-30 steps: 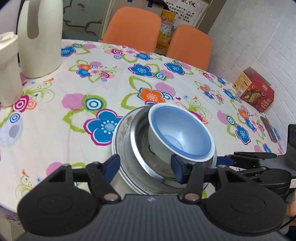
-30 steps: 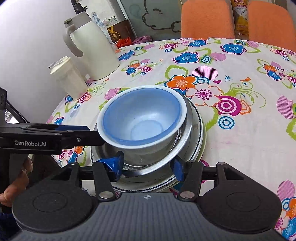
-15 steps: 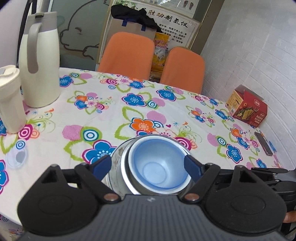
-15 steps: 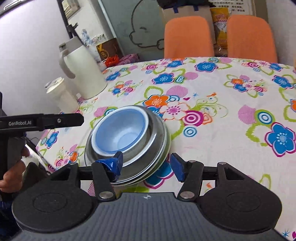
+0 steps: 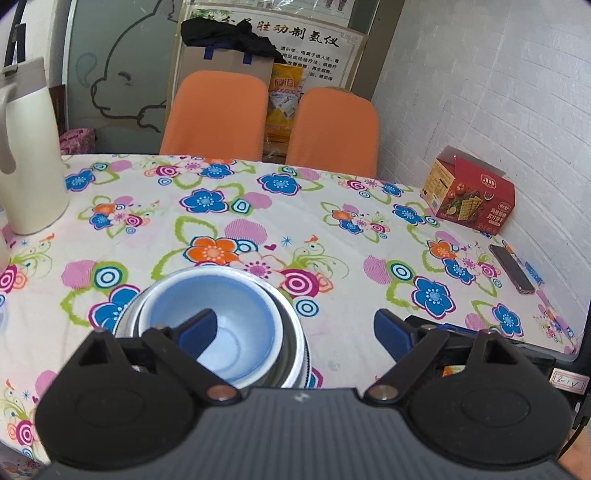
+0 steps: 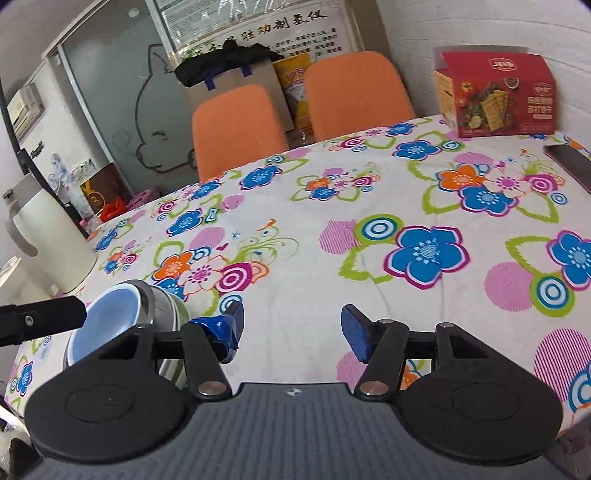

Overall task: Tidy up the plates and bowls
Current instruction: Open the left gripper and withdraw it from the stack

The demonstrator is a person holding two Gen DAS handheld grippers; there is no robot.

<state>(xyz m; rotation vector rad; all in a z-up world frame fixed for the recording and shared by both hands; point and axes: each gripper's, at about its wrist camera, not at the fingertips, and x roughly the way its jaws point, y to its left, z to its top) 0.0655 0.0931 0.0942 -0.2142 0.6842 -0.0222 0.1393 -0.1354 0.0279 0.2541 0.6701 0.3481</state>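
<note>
My left wrist camera looks across the table (image 5: 332,229) toward the orange chairs (image 5: 218,110), with the stacked bowls (image 5: 221,325) close beneath it. My right wrist camera faces the same way from further right, sharing the chairs, red box (image 6: 495,96) and bowls.

A flowered tablecloth (image 5: 332,236) covers the worktop. A cream thermos jug (image 5: 26,155) stands at its left edge. A red cracker box (image 5: 469,195) sits near the white brick wall (image 5: 498,92), with a dark phone (image 5: 511,268) lying flat just in front of it. 2 orange chairs (image 5: 218,114) stand behind the worktop. Between them shows a yellow bag (image 5: 284,103). A cardboard box (image 5: 225,61) draped with black cloth (image 5: 229,33) sits behind the left chair, under a poster with Chinese writing (image 5: 295,33).
</note>
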